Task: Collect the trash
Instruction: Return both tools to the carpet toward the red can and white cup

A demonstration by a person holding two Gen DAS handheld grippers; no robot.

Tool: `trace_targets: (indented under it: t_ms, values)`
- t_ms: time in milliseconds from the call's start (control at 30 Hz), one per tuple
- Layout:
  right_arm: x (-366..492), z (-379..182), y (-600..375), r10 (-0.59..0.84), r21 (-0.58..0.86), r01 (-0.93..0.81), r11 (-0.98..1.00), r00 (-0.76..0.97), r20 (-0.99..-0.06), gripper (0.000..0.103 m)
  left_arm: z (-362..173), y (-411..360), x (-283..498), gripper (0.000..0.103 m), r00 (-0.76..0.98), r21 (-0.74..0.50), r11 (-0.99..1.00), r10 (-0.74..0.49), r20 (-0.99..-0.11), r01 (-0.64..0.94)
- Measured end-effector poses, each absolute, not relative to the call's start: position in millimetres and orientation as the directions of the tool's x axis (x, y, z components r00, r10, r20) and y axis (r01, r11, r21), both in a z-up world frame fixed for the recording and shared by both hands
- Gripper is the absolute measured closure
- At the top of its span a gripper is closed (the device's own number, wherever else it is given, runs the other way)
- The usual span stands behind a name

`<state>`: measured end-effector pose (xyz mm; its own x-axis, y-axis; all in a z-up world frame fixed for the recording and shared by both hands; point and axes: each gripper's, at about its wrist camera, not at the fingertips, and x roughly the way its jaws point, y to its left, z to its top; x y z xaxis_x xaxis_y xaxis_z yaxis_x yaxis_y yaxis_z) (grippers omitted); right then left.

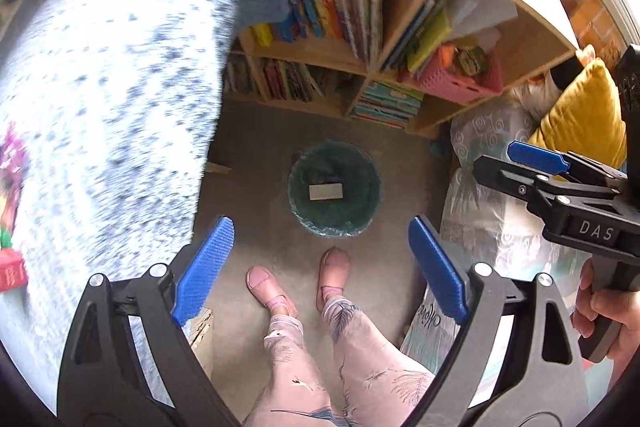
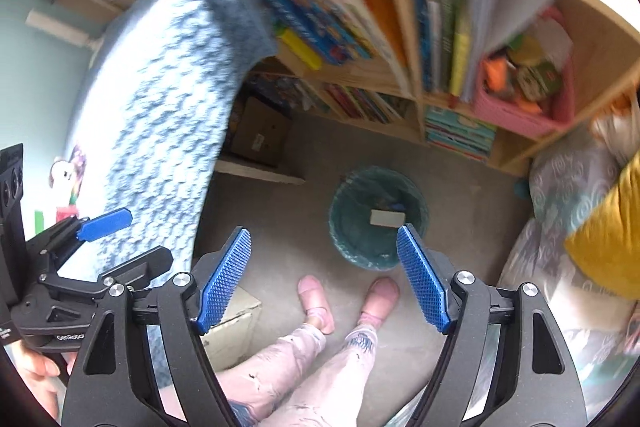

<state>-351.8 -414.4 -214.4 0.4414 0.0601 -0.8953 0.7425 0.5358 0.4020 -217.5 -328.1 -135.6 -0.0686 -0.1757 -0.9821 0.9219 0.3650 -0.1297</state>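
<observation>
A round dark-green bin [image 1: 334,187] stands on the grey carpet below me, with a small pale box [image 1: 326,191] lying inside it. It also shows in the right wrist view [image 2: 352,235], with the box [image 2: 387,218] in it. My left gripper [image 1: 322,263] is open and empty, high above the floor. My right gripper [image 2: 324,273] is open and empty too. The right gripper shows at the right edge of the left wrist view [image 1: 536,153]. The left gripper shows at the left of the right wrist view [image 2: 104,223].
A blue-white knitted pouf [image 1: 104,91] fills the left side. A wooden bookshelf [image 1: 360,67] with books and a pink basket [image 1: 460,79] stands behind the bin. Cushions, one yellow [image 1: 580,119], lie at the right. The person's legs and pink shoes [image 1: 296,279] are below. A cardboard box [image 2: 260,139] sits by the shelf.
</observation>
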Motion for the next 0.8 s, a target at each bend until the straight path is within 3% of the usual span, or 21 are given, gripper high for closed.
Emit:
trace_targets:
  t_ms: [333,600,800]
  values:
    - [-255.4,-152.9,-391.9,0.129,0.401,0.474,0.784,0.508,-0.852,0.018,-82.3,-256.4,-159.6,0.011,0.081,-0.086,0.599,-0.245,-0.966,0.796]
    - [-169.5,-106.9,-359.6,0.209,0.332,0.163,0.929,0.509,-0.835,0.018,-43.5,-168.3,-98.9,0.007,0.235,-0.078,0.862,-0.222,-0.946,0.5]
    - [-112.5,-95.8,-326.8,0.253,0.282,-0.009,0.959,0.466,-0.848,0.018,-40.1,-122.0,-70.3,0.007,0.289,-0.059,0.94,-0.162,-0.943,0.335]
